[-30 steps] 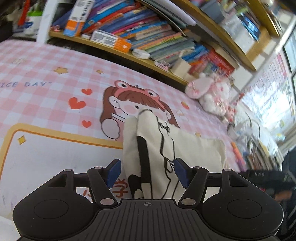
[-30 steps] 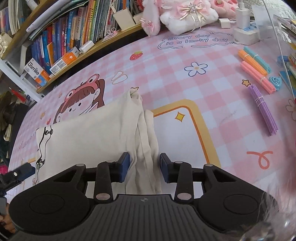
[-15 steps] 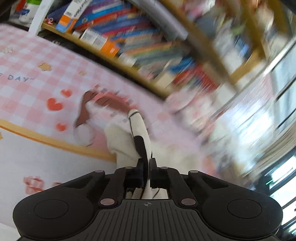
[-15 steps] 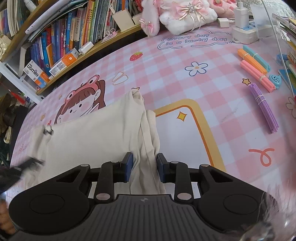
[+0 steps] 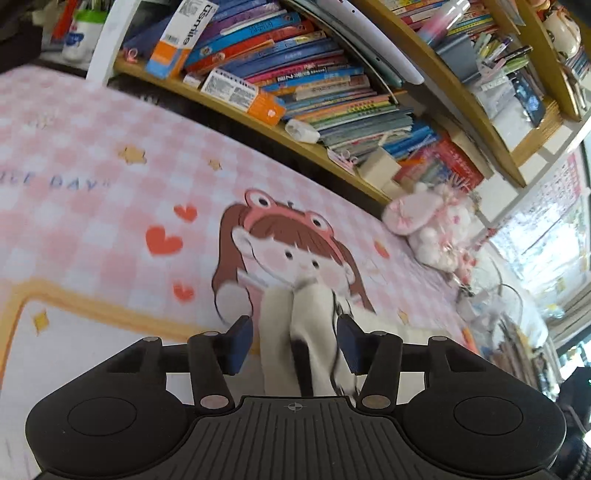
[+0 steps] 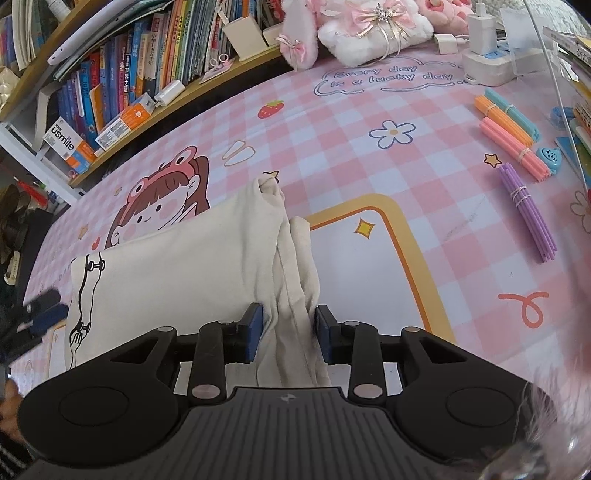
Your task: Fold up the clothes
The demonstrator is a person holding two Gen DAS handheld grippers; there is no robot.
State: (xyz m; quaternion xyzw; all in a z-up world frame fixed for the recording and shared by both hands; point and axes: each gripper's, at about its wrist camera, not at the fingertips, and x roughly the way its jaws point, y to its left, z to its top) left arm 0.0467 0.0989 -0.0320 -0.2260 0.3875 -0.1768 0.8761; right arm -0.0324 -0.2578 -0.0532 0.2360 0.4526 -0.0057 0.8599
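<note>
A cream garment (image 6: 184,266) with a black line drawing lies folded on the pink checked mat (image 6: 369,177). My right gripper (image 6: 289,332) is shut on its bunched right end, with the cloth filling the gap between the blue pads. In the left wrist view the garment's other end (image 5: 314,306) stands up between the fingers of my left gripper (image 5: 294,345). Those jaws are opening and the left pad stands clear of the cloth. The left gripper (image 6: 40,314) also shows as a dark blur at the left edge of the right wrist view.
A bookshelf (image 5: 314,85) packed with books runs along the mat's far side. A pink and white plush toy (image 6: 369,26) and a white charger block (image 6: 484,55) sit at the back right. Bundles of coloured sticks (image 6: 524,206) lie on the right.
The left gripper closed tight on the cloth's end half a second ago while moving sideways. Its jaws have since parted again. The right gripper has kept still, gripping the cloth.
</note>
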